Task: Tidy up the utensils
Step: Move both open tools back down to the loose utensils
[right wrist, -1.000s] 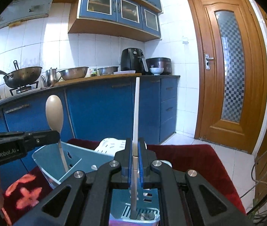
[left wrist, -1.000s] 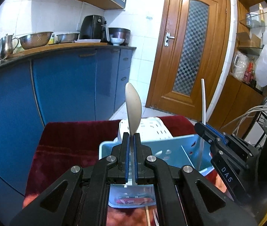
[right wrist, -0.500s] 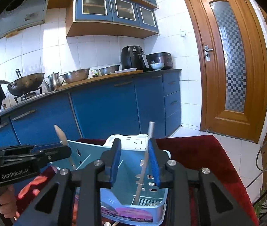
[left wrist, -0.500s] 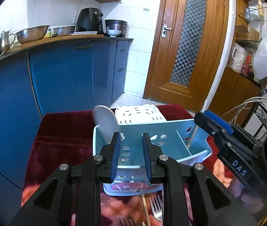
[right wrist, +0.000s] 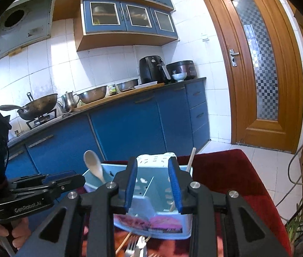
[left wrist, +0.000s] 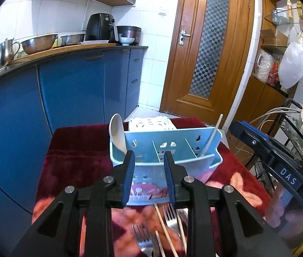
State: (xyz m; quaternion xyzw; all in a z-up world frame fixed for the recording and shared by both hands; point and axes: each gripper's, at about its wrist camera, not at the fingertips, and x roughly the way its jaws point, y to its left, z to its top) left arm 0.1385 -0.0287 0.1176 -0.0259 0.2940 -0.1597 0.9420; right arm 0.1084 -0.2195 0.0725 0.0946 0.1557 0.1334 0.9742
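Note:
A light blue utensil caddy (left wrist: pixel 179 137) (right wrist: pixel 147 194) stands on the red cloth. A white spoon (left wrist: pixel 117 132) (right wrist: pixel 92 162) leans in its left compartment, and a pale chopstick (left wrist: pixel 212 137) (right wrist: pixel 191 158) leans in its right one. My left gripper (left wrist: pixel 149 156) (right wrist: pixel 74 177) hangs before the caddy's near wall, its jaws opening with nothing between them. My right gripper (right wrist: pixel 152 167) (left wrist: pixel 237 126) is open and empty just short of the caddy. Forks (left wrist: pixel 170 216) (right wrist: pixel 134 246) and loose chopsticks (left wrist: pixel 164 224) lie on the cloth below the grippers.
A white perforated basket (left wrist: pixel 151 123) (right wrist: pixel 154 159) sits right behind the caddy. The red cloth table (left wrist: pixel 76 150) ends near blue cabinets (left wrist: pixel 70 94). A wooden door (left wrist: pixel 207 49) stands beyond, and a wire rack with cables (left wrist: pixel 290 124) is at the right.
Both grippers opened and let go: the spoon and the chopstick dropped into the caddy. Both grippers then drew back from the caddy, and forks on the cloth came into view.

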